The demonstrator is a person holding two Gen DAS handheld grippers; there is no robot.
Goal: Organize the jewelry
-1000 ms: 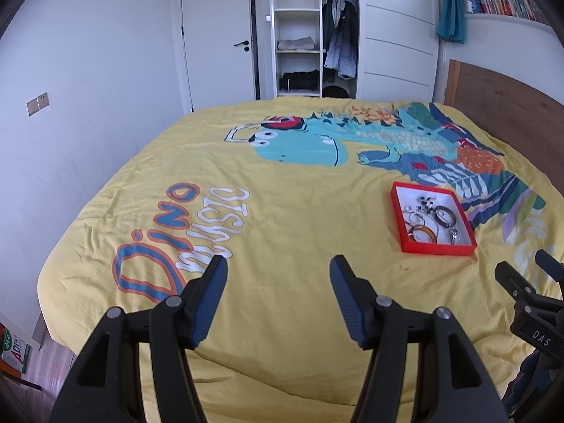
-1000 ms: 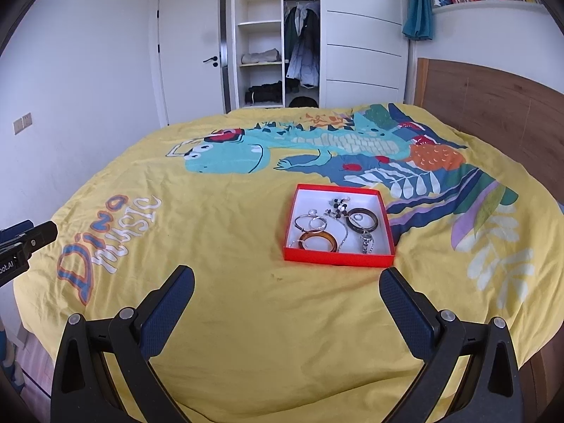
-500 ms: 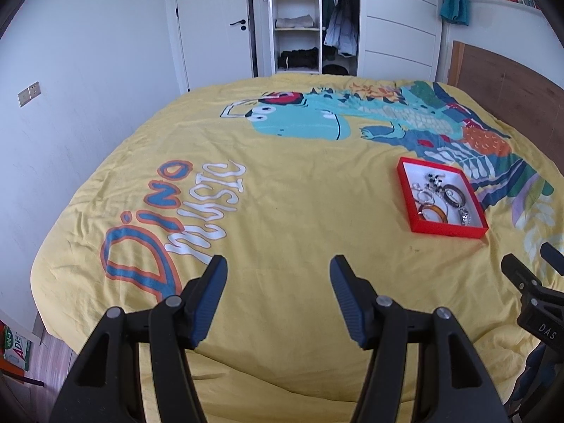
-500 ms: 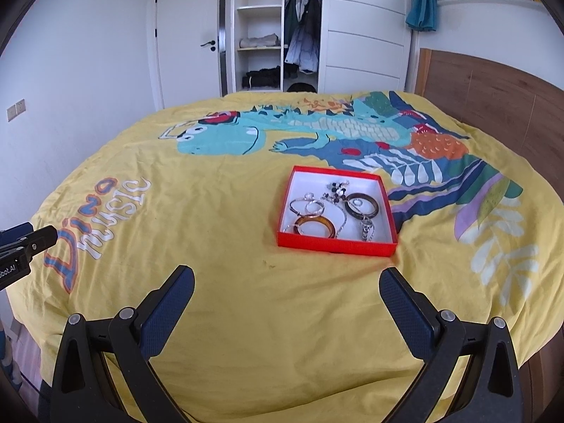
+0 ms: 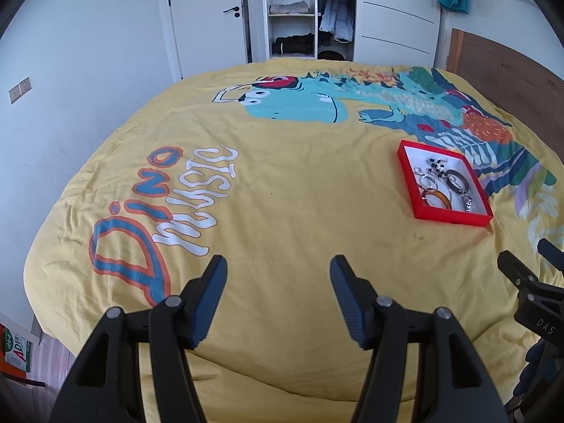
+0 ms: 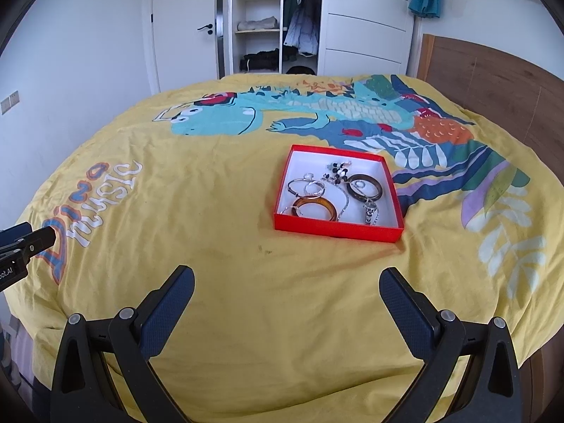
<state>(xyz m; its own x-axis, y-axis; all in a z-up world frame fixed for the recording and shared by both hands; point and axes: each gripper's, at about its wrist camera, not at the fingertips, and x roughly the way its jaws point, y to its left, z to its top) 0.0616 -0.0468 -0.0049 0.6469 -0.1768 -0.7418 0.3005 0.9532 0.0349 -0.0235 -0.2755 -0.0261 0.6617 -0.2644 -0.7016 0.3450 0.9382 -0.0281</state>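
Note:
A red tray (image 6: 338, 230) with a white inside lies on the yellow bedspread (image 6: 211, 211). It holds an amber bangle (image 6: 314, 208), a dark brown bangle (image 6: 365, 187), silver bangles (image 6: 305, 187), a black-and-white bead piece (image 6: 336, 172) and a silver watch (image 6: 370, 211). The tray also shows in the left wrist view (image 5: 454, 218), far right. My right gripper (image 6: 287, 282) is open and empty, short of the tray. My left gripper (image 5: 278, 271) is open and empty over bare bedspread, left of the tray.
The bed's near edge lies just under both grippers. A wooden headboard (image 6: 493, 84) stands at the right. A white door (image 6: 183, 28) and an open wardrobe (image 6: 275, 24) stand beyond the bed. Each gripper shows at the edge of the other's view (image 5: 528, 292).
Both grippers have moved forward and tilted down toward the bed, so the tray looks larger and closer. Both stay open and empty.

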